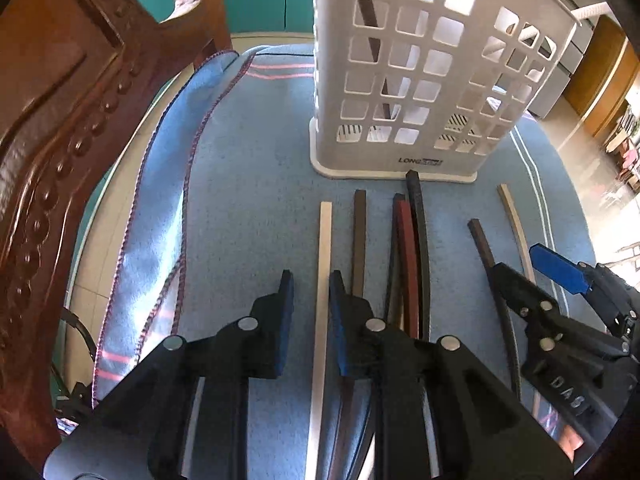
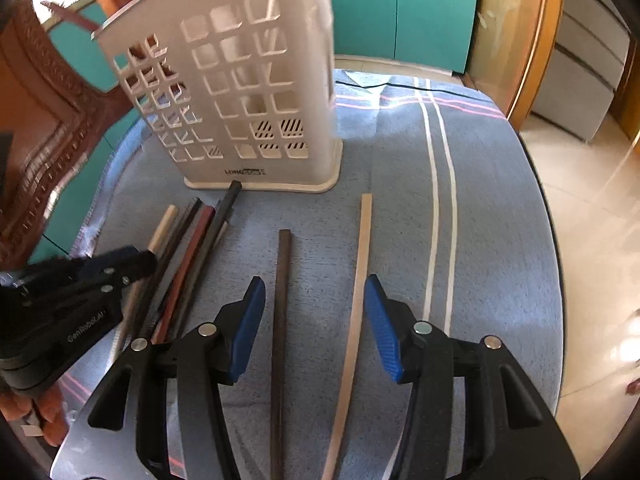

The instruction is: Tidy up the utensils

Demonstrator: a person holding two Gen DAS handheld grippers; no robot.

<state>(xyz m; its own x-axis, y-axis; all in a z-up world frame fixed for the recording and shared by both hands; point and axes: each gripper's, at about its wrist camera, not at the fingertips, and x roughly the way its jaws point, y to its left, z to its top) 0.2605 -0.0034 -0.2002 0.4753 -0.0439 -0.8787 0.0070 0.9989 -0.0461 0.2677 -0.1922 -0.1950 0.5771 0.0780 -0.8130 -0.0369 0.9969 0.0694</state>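
Several chopsticks lie on a blue cloth before a white perforated utensil holder, which also shows in the right wrist view. My left gripper is open, its fingers on either side of a pale chopstick without closing on it. Beside it lie a brown chopstick, a red one and a black one. My right gripper is open over a dark chopstick and a pale chopstick. A dark stick stands inside the holder.
A carved wooden chair stands close at the left. The cloth-covered table edge drops to a tiled floor on the right. Teal cabinets are behind the holder.
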